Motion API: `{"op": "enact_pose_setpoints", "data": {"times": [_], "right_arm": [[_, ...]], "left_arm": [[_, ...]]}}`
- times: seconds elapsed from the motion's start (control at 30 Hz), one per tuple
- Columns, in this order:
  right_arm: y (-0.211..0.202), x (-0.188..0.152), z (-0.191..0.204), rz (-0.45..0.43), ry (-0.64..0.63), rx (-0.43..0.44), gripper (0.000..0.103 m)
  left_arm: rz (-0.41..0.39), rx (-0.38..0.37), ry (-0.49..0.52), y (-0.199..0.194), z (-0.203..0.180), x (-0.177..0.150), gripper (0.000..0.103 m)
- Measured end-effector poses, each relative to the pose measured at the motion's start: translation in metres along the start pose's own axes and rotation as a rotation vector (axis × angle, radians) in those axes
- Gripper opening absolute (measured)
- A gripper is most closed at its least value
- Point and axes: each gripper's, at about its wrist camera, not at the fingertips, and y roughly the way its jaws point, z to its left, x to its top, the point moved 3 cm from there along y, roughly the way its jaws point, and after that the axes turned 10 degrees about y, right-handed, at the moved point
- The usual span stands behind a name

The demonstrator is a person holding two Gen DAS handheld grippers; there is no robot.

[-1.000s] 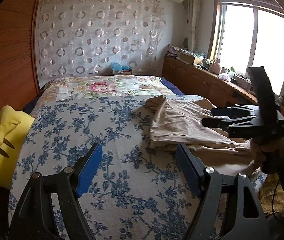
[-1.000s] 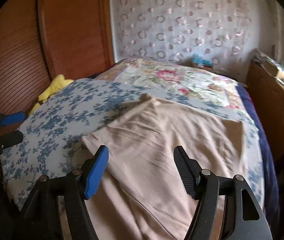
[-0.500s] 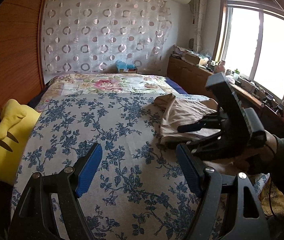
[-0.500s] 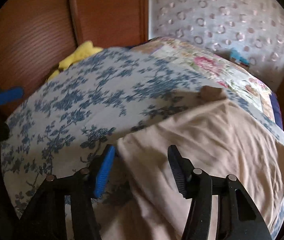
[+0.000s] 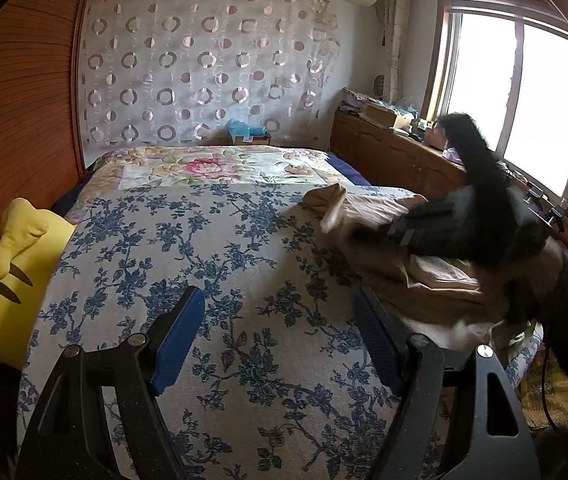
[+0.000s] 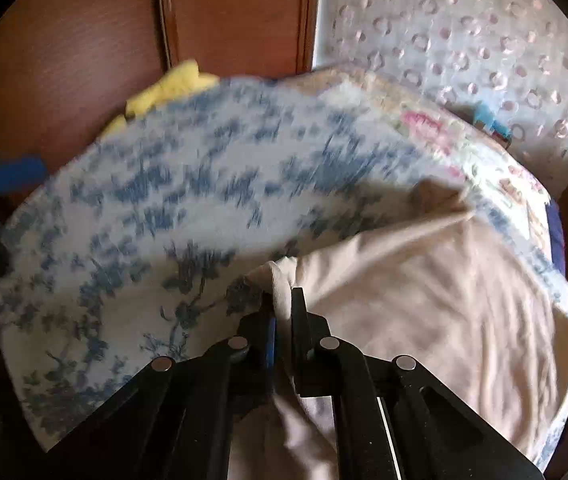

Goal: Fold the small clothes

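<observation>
Bed (image 5: 244, 280): blue-flowered white cover, pink-rose quilt (image 5: 204, 168) at the far end. Left gripper (image 5: 280, 340): blue-padded fingers spread wide above bare cover, nothing between them. Beige garment (image 5: 424, 276): rumpled on the bed's right side. Right gripper (image 5: 368, 236): black, motion-blurred, over the garment; jaw state unclear. Yellow cushion (image 5: 12, 276): left edge, against wood panelling. Circle-patterned curtain (image 5: 204, 68): far wall. Window (image 5: 516, 108): right
</observation>
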Motion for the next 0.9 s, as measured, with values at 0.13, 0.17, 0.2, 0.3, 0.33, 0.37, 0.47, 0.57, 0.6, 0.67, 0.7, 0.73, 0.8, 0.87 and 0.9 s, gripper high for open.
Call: {"op": "enact_pose_setpoints", "data": {"times": [0.13, 0.17, 0.2, 0.3, 0.33, 0.37, 0.47, 0.57, 0.6, 0.67, 0.7, 0.73, 0.8, 0.87, 0.9], "right_arm": [[-0.044, 0.015, -0.036, -0.116, 0.071, -0.05, 0.006], [-0.052, 0.018, -0.049, -0.131, 0.092, -0.068, 0.006], [-0.058, 0.021, -0.061, -0.144, 0.11, -0.089, 0.005], [-0.071, 0.024, -0.097, -0.168, 0.139, -0.168, 0.006], [-0.072, 0.024, -0.106, -0.17, 0.148, -0.189, 0.005], [-0.071, 0.025, -0.119, -0.169, 0.157, -0.219, 0.005], [-0.07, 0.026, -0.148, -0.182, 0.195, -0.295, 0.005], [-0.058, 0.022, -0.179, -0.2, 0.27, -0.424, 0.006], [-0.052, 0.018, -0.191, -0.185, 0.314, -0.457, 0.006], [-0.037, 0.008, -0.213, -0.13, 0.378, -0.515, 0.013], [-0.029, 0.005, -0.22, -0.102, 0.392, -0.529, 0.018], [-0.024, 0.001, -0.224, -0.087, 0.402, -0.537, 0.026], [-0.022, -0.004, -0.225, -0.088, 0.411, -0.519, 0.027], [-0.029, -0.008, -0.228, -0.091, 0.429, -0.48, 0.028], [-0.033, -0.012, -0.224, -0.092, 0.428, -0.457, 0.028]], "left_arm": [[0.004, -0.011, 0.011, 0.002, -0.006, 0.0, 0.077], [0.004, -0.015, 0.011, 0.002, -0.007, 0.0, 0.077], [0.004, -0.018, 0.013, 0.003, -0.009, 0.0, 0.077], [0.007, -0.026, 0.019, 0.004, -0.013, 0.0, 0.077], [0.009, -0.029, 0.021, 0.005, -0.015, 0.0, 0.077], [0.011, -0.031, 0.023, 0.005, -0.017, -0.001, 0.077], [0.015, -0.039, 0.032, 0.006, -0.021, -0.001, 0.077], [0.018, -0.045, 0.034, 0.007, -0.024, -0.002, 0.077], [0.021, -0.047, 0.035, 0.007, -0.025, -0.002, 0.077], [0.026, -0.046, 0.037, 0.009, -0.026, -0.003, 0.077], [0.027, -0.047, 0.037, 0.009, -0.026, -0.003, 0.077], [0.028, -0.048, 0.037, 0.009, -0.027, -0.003, 0.077], [0.031, -0.052, 0.039, 0.01, -0.029, -0.003, 0.077], [0.035, -0.059, 0.042, 0.011, -0.032, -0.003, 0.077], [0.035, -0.063, 0.044, 0.012, -0.034, -0.002, 0.077]]}}
